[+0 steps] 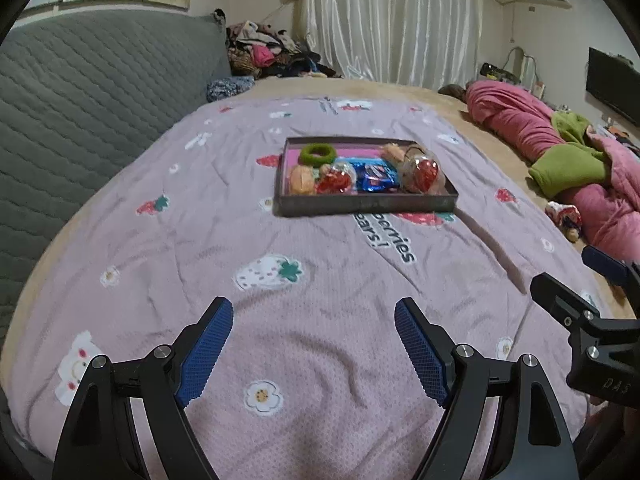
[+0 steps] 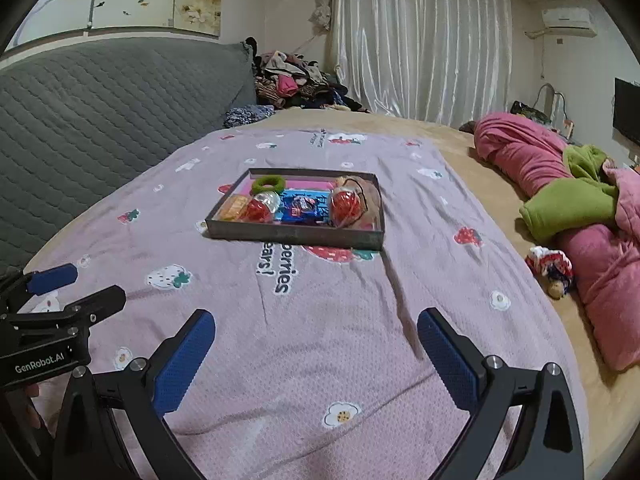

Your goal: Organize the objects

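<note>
A shallow dark tray [image 1: 364, 205] [image 2: 296, 237] sits in the middle of a lilac strawberry-print blanket [image 1: 320, 280] on the bed. Inside it lie a green ring [image 1: 318, 155] [image 2: 267, 184], two clear balls with red filling [image 1: 424, 172] [image 2: 346, 206], a blue wrapped pack [image 1: 376, 178] [image 2: 302, 208] and an orange-yellow item [image 1: 301, 179] [image 2: 234, 206]. My left gripper [image 1: 314, 308] [image 2: 90, 284] is open over the near blanket, nothing between its blue pads. My right gripper [image 2: 316, 316] [image 1: 572, 276] hangs open beside it to the right, equally short of the tray.
A rolled pink duvet with green lining [image 1: 560, 152] [image 2: 568, 208] lies along the bed's right side. A small red and white toy [image 1: 564, 216] [image 2: 550, 266] rests by it. A grey quilted headboard [image 1: 80, 100] rises at the left, with a clothes pile [image 2: 292, 84] behind.
</note>
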Tool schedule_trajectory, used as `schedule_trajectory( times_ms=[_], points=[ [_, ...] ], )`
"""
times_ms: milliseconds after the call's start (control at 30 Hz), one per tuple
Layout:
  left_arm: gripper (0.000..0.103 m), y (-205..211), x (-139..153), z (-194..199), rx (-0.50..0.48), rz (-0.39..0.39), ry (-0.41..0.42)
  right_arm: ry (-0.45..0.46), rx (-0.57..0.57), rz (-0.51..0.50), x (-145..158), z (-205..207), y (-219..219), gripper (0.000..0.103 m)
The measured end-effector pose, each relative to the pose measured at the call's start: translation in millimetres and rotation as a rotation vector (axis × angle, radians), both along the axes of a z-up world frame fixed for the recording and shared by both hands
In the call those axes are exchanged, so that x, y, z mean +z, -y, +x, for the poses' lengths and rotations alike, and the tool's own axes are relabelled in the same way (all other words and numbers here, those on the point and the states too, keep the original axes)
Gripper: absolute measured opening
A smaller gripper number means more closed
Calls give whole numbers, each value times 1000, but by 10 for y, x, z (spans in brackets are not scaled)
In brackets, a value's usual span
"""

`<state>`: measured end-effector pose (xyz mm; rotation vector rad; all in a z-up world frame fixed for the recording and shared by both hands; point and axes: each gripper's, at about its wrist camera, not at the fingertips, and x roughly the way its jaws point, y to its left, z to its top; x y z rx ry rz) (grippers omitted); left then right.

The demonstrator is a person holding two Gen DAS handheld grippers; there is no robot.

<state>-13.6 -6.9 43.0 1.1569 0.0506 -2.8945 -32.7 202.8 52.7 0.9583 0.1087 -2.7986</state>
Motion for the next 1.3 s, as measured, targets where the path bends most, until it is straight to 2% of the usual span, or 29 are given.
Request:
schedule_trajectory(
  times_ms=[267, 700, 900, 1300],
  points=[
    [84, -48, -190, -34, -2, -16, 15, 18, 2, 0, -173, -15, -17, 102],
    [84, -34, -252, -123, 12, -8, 4, 43, 3, 6, -316, -77, -13, 102],
    [84, -74, -281, -136, 16, -37, -3, 51, 7, 13, -376, -96, 6, 102],
    [84, -103, -351, -144, 14, -41, 1, 63, 10, 20, -457, -123, 24, 102]
  ],
)
